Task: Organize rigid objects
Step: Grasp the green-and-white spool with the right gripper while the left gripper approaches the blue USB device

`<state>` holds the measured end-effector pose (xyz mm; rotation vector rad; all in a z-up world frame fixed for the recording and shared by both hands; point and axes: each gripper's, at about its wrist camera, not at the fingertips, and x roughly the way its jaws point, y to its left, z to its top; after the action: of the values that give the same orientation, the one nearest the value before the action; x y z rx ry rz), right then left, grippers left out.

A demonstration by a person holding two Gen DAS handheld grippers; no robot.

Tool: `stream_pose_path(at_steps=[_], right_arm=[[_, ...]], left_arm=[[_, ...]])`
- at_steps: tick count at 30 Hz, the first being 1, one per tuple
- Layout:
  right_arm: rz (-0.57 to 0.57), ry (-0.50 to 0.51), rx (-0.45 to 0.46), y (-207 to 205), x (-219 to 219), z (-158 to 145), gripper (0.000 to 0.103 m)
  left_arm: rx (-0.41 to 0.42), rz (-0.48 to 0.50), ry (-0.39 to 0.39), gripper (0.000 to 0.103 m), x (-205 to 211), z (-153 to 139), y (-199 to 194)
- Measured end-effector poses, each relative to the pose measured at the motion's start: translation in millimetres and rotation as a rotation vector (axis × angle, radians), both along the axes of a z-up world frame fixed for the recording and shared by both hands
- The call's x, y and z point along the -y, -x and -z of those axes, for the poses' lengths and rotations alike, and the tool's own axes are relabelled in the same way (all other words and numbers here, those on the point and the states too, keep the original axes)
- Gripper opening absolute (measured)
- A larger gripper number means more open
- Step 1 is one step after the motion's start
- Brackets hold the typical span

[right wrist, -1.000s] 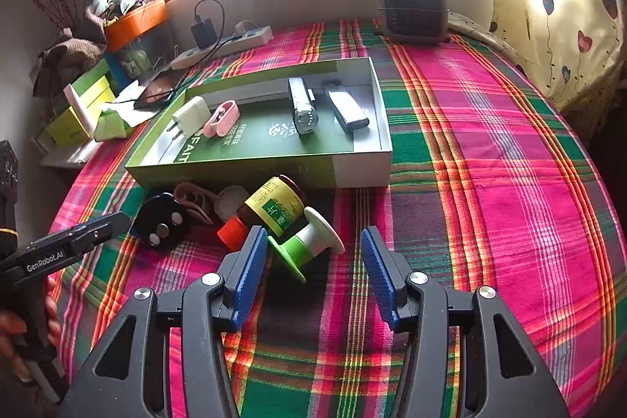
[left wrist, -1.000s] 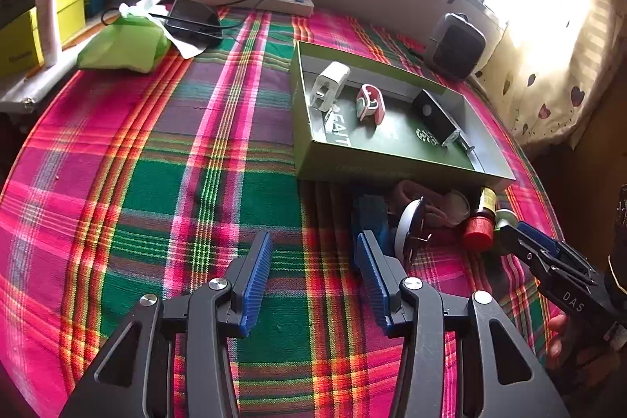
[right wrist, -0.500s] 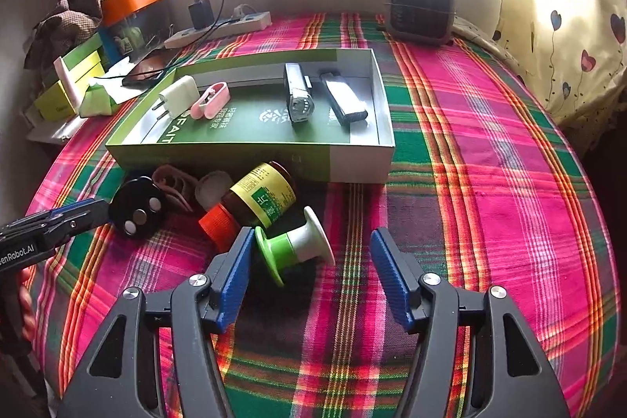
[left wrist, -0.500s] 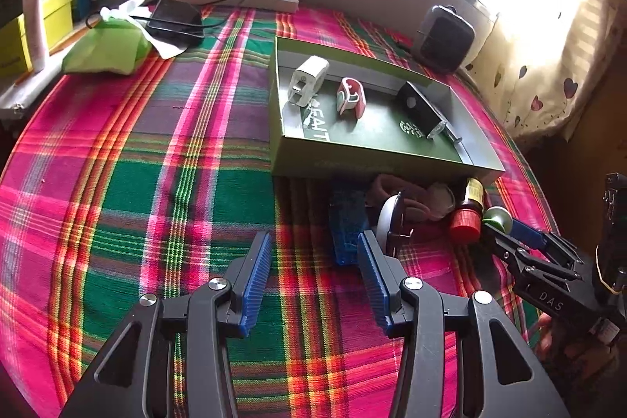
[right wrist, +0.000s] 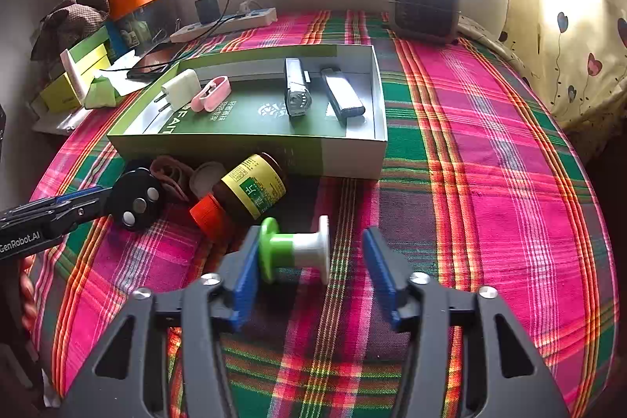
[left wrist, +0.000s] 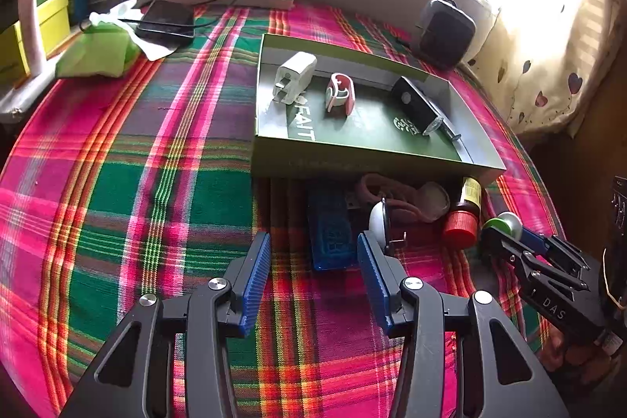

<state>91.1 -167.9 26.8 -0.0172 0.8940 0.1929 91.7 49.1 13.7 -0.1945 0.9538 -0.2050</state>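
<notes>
A green and white spool (right wrist: pixel 296 248) lies on its side on the plaid cloth between the open jaws of my right gripper (right wrist: pixel 311 267); the left pad touches its green end. A brown bottle with an orange cap (right wrist: pixel 245 192) lies behind it. A green tray (right wrist: pixel 250 153) holds a white plug (right wrist: pixel 180 89), a pink clip (right wrist: pixel 211 93), a bike light (right wrist: pixel 296 93) and a lighter (right wrist: pixel 343 93). My left gripper (left wrist: pixel 313 269) is open; a blue stick (left wrist: pixel 329 232) lies just ahead between its tips, with a black round remote (left wrist: pixel 386 222) beside its right pad.
A small black heater (right wrist: pixel 425 2) stands at the back right. A power strip (right wrist: pixel 227 22), phone (left wrist: pixel 166 22), green tissue pack (left wrist: pixel 100 49) and boxes (right wrist: pixel 84 71) crowd the back left. A pink strap and white lid (left wrist: pixel 411 196) lie against the tray's front wall.
Both grippers moved forward and lower. The right one now has the spool between its jaws. The left one has closed in on the blue stick and remote.
</notes>
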Motion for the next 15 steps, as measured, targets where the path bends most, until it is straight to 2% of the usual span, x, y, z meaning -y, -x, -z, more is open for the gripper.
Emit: stream_pose_path(at_steps=[3, 7, 15], right_arm=[[-0.009, -0.005, -0.003, 1, 2, 1, 0.034], [-0.004, -0.008, 0.002, 4, 7, 0, 0.034], [0.028, -0.015, 0.005, 6, 22, 0, 0.034]], left_arm=[[0.002, 0.004, -0.026, 0.045, 6, 0, -1], [0.004, 0.002, -0.049, 0.045, 12, -1, -3], [0.023, -0.021, -0.161, 0.045, 23, 2, -9]])
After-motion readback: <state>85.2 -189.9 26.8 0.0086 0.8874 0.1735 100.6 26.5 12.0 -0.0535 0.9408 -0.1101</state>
